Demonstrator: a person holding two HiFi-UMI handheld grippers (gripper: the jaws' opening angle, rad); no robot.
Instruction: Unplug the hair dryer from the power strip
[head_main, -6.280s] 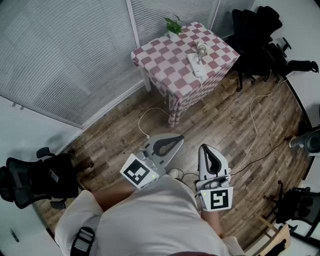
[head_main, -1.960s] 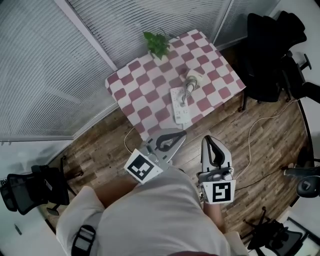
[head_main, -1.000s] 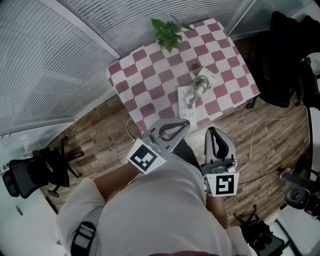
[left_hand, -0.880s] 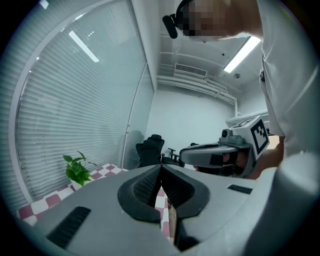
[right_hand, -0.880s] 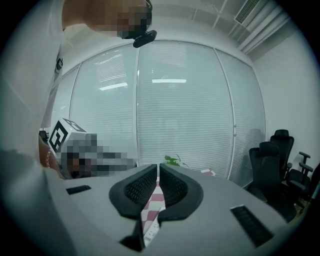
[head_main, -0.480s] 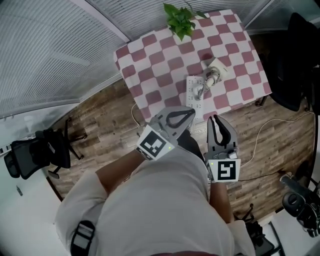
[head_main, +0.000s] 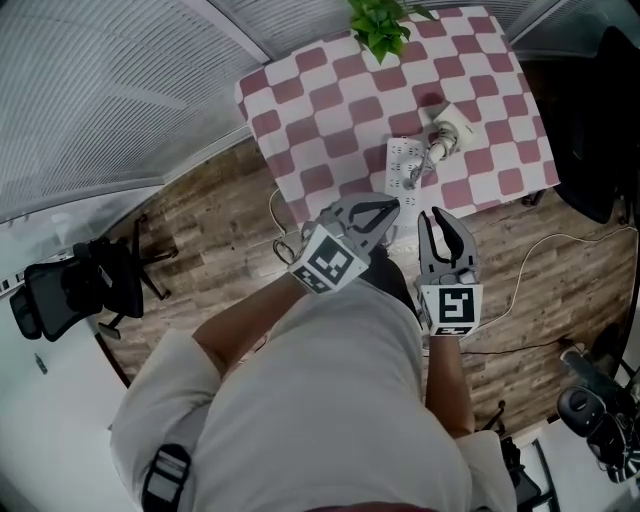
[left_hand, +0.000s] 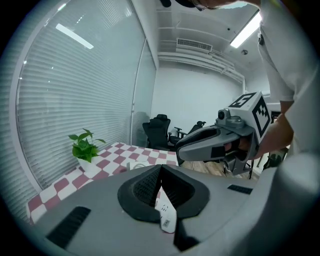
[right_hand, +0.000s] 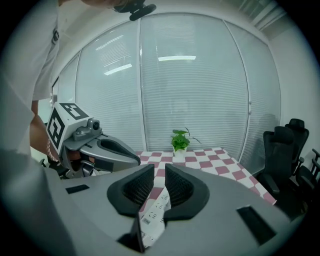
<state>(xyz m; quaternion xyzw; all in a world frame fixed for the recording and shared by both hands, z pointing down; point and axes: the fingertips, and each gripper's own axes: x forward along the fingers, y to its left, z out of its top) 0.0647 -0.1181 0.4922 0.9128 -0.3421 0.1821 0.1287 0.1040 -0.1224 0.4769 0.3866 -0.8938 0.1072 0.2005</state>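
Left gripper (head_main: 396, 205) now nearer power strip (head_main: 403, 165)

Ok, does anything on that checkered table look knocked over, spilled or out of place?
Nothing stands out. The power strip lies flat near the front edge of the table. The hair dryer lies right beside it, and the potted plant stands upright at the far edge. Nothing looks spilled or damaged.
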